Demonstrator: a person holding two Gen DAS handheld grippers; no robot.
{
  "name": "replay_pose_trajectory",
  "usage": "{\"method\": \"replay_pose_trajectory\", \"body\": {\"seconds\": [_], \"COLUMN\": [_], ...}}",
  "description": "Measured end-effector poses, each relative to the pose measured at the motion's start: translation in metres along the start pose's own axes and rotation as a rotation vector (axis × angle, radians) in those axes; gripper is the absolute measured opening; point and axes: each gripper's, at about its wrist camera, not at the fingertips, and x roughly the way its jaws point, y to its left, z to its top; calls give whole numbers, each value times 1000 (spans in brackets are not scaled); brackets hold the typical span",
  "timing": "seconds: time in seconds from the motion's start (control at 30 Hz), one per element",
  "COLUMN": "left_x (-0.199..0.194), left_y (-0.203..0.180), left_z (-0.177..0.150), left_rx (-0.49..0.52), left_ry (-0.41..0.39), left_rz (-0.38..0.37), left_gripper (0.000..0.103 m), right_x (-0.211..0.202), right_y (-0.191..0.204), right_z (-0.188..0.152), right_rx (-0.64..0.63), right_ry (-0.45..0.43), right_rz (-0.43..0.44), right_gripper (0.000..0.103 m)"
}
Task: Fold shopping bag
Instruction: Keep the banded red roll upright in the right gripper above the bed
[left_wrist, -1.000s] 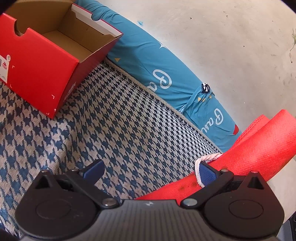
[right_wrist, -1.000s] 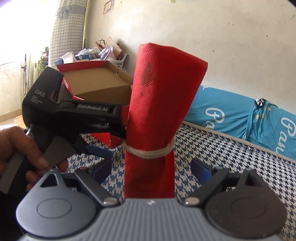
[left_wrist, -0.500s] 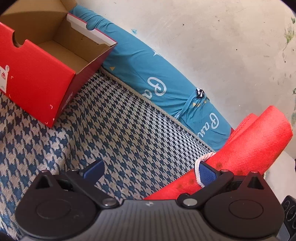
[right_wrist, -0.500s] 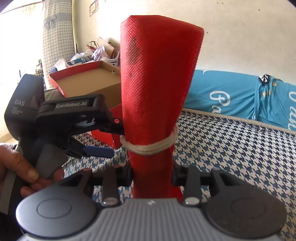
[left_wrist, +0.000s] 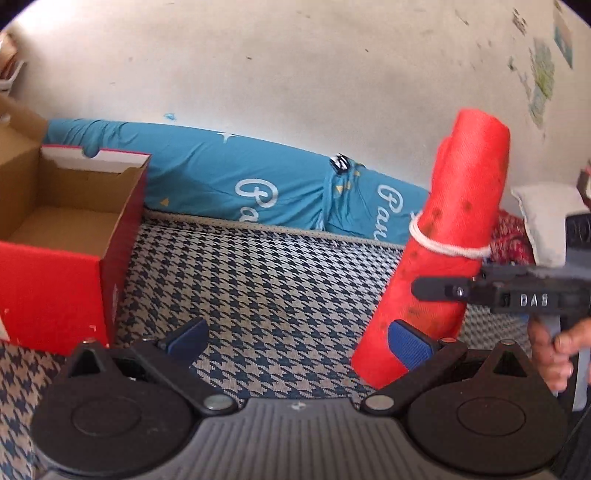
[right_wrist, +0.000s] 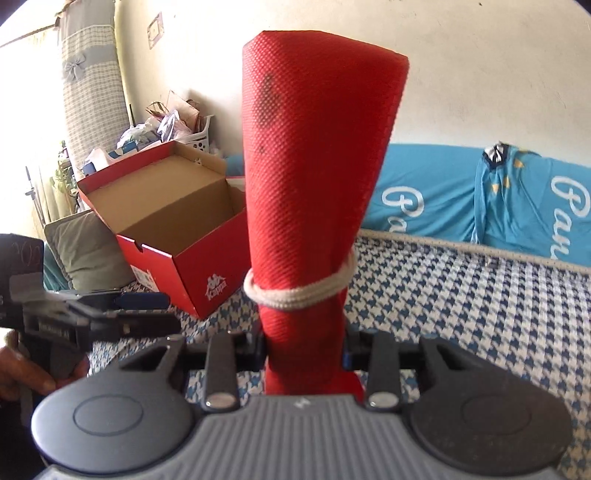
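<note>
The red shopping bag (right_wrist: 314, 166) is rolled into a tight tube and tied around its middle with a white cord (right_wrist: 299, 291). It stands upright above the houndstooth cover, and my right gripper (right_wrist: 304, 354) is shut on its lower end. In the left wrist view the same roll (left_wrist: 458, 229) leans at the right, with the right gripper (left_wrist: 450, 291) clamped across it below the cord and a hand on the handle. My left gripper (left_wrist: 297, 339) is open and empty; its right pad sits just in front of the roll's bottom. The left gripper (right_wrist: 155, 312) also shows at the left of the right wrist view.
An open red Kappa shoebox (right_wrist: 177, 236) stands on the blue-and-white houndstooth cover (left_wrist: 277, 280) to the left. Blue bedding (left_wrist: 229, 177) runs along the wall behind. A grey pillow (right_wrist: 81, 251) and a basket of clutter (right_wrist: 173, 122) lie far left, a white pillow (left_wrist: 546, 218) far right.
My right gripper closed on the roll's lower end and raised it upright. The left gripper drew back to the left, so the roll no longer lies across its right finger.
</note>
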Motion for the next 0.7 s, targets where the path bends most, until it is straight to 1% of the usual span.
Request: {"method": "replay_pose_trajectory", "body": {"seconds": [0.03, 0.13, 0.23, 0.33, 0.5, 0.7], "left_x": [6, 22, 33, 38, 41, 48], "left_y": [-2, -7, -9, -11, -16, -18], "left_z": [2, 2, -6, -14, -19, -23], "left_rx": [31, 68, 72, 66, 82, 104], "left_ry": [20, 85, 130, 167, 180, 210], "left_rz": [10, 50, 80, 71, 58, 70], "left_gripper": [103, 103, 103, 103, 103, 103], "right_x": [0, 1, 11, 18, 29, 42], "right_y": [-3, -4, 5, 7, 9, 13], "right_z": [1, 0, 0, -3, -7, -13], "right_rx": [3, 17, 25, 29, 35, 42], "right_ry": [-1, -5, 16, 35, 67, 105], "right_rz": [0, -32, -51, -61, -77, -96], "right_gripper": [32, 33, 33, 33, 34, 35]}}
